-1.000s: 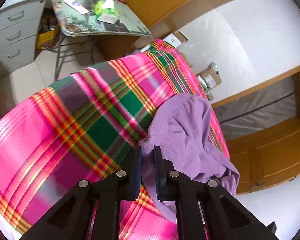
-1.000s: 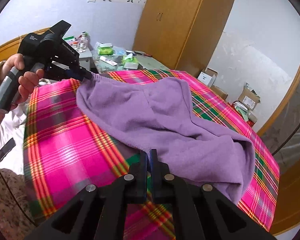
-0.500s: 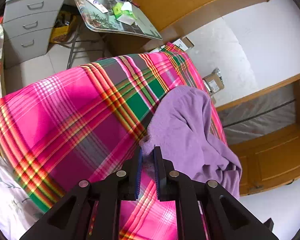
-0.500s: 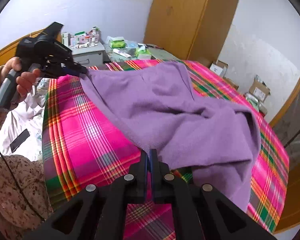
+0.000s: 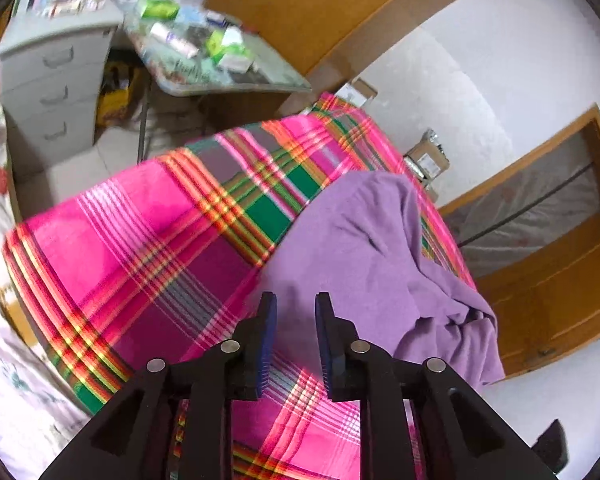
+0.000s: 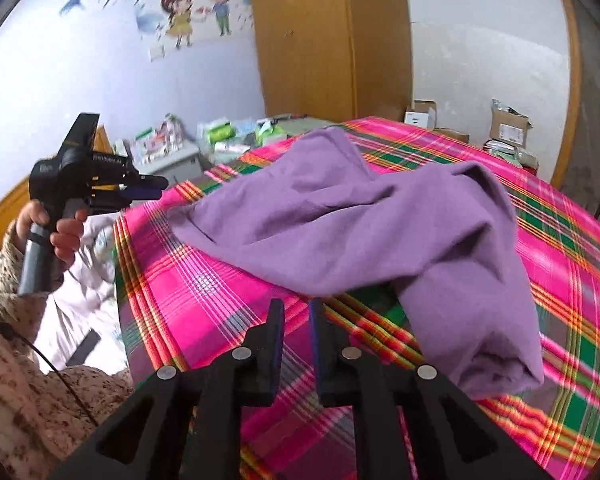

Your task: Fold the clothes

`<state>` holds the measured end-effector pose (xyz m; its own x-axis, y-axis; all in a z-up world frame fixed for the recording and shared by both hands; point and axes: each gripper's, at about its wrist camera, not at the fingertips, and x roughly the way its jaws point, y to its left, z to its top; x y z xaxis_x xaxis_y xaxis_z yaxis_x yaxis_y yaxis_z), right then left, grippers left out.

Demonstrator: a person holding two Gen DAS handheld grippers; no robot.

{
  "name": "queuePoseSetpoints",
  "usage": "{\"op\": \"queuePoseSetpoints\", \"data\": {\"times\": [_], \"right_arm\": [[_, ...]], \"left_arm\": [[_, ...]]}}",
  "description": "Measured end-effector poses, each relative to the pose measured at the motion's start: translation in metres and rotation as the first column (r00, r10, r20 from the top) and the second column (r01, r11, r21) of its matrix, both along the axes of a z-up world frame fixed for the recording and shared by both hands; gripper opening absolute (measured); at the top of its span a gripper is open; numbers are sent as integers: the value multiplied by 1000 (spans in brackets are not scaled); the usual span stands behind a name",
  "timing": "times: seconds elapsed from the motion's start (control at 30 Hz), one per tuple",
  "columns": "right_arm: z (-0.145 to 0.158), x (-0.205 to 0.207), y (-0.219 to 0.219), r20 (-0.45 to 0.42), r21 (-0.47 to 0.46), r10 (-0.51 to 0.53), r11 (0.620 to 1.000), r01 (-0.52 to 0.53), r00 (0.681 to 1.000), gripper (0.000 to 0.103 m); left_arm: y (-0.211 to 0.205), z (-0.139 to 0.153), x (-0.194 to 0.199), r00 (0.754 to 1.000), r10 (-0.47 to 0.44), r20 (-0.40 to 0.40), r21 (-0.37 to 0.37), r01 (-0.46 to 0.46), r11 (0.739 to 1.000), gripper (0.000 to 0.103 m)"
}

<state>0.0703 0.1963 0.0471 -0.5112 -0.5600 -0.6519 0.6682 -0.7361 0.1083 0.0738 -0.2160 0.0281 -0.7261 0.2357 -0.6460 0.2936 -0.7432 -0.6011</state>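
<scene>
- With both pairs of fingers parted by a narrow gap and holding nothing, the left gripper (image 5: 292,308) and the right gripper (image 6: 296,312) each hover just off the near edge of the purple garment (image 6: 352,224).
- Garment position: rumpled across the pink plaid cover (image 6: 204,300), one end bunched at the right, near the cover's edge.
- Progress, as a judgement: no neat fold or flat rectangle shows; smoothing and folding remain.
- Left hand (image 6: 54,232): grips the left tool's handle, to the left of the cover.
- Hidden: the garment's type, sleeves and underside cannot be made out; the far clutter is blurred.
</scene>
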Motion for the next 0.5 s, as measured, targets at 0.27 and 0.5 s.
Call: {"op": "queuePoseSetpoints", "data": {"times": [0.27,0.5], "right_arm": [[-13,-13,59,32,-20,-295,955,296,955,26],[-20,-22,90,18,-14,-426,904,427,904,31]], "left_arm": [[58,29,-3,969,-223,-110,-161,204,966,33],[149,29,-27,866,-496,-65,-238,469,850,38]]}}
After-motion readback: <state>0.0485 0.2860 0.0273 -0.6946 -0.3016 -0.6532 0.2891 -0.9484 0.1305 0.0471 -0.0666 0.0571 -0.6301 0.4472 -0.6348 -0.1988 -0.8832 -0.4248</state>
